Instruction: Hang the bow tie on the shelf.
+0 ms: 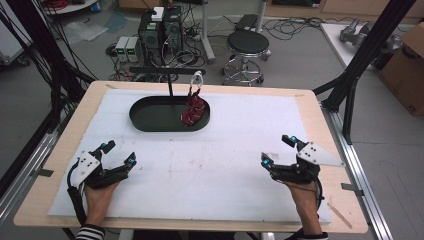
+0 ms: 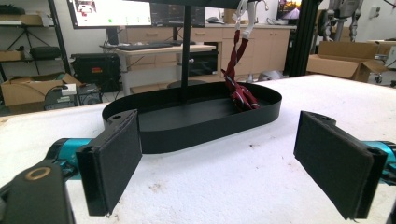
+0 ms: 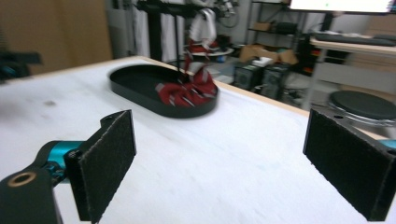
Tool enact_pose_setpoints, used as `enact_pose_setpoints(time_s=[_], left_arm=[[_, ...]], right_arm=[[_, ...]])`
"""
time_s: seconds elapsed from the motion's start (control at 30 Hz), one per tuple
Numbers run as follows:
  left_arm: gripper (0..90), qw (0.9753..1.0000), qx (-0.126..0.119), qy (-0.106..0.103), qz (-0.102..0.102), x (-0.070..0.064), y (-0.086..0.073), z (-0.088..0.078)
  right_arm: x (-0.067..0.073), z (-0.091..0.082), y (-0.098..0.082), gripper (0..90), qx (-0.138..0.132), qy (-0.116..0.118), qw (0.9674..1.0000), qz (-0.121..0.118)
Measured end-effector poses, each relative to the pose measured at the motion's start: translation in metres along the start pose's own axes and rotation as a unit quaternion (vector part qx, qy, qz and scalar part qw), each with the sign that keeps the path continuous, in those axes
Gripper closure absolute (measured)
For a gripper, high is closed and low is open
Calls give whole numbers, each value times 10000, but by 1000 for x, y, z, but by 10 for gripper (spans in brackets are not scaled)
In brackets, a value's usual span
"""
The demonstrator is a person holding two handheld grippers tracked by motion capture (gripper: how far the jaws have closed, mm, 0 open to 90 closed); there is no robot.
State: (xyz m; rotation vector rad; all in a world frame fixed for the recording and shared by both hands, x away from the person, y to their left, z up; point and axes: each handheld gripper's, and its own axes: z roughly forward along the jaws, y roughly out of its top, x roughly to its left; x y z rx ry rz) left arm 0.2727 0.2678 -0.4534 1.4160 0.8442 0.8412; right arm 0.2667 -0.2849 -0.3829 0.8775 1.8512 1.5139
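High view has us parked at the near edge of the white-covered wooden table (image 1: 240,175), left gripper (image 1: 119,156) toward the near left corner, right gripper (image 1: 278,148) toward the near right, both w/ jaws spread wide and nothing between them. The thing we're after looks to be the dark red patterned cloth strip (image 1: 195,109), hanging from a white clip (image 1: 197,79) on the thin black stand (image 1: 170,82), lower end bunched in the right end of the shallow black oval tray (image 1: 150,120) near the far edge, well apart from both grippers.

What could go wrong imo:
- if we pull the strip sideways, the stand could tip or the tray could slide, since nothing seems to pin it down
- pinching the bunched end low may catch the tray wall instead of fabric
- the clip's grip is hard to judge, so a hard tug could snap it loose

Right gripper view is a bit blurry, so depth to the tray is iffy.
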Motion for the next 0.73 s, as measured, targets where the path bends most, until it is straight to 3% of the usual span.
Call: enact_pose_setpoints(time_s=[0.13, 0.33, 0.53, 0.73], left_arm=[[154, 10000, 1, 0, -3, 1, 0, 0], [154, 10000, 0, 13, 6, 0, 0, 0], [154, 10000, -1, 17, 11, 0, 0, 0], [154, 10000, -2, 20, 14, 0, 0, 0]], right_arm=[[0, -4, -28, 84, -249, -320, 9990, 160], [1, 1, -56, 83, -517, -885, 9943, 300], [1, 6, -66, 83, -556, -845, 9941, 379], [1, 10, -68, 83, -344, -801, 9957, 323]])
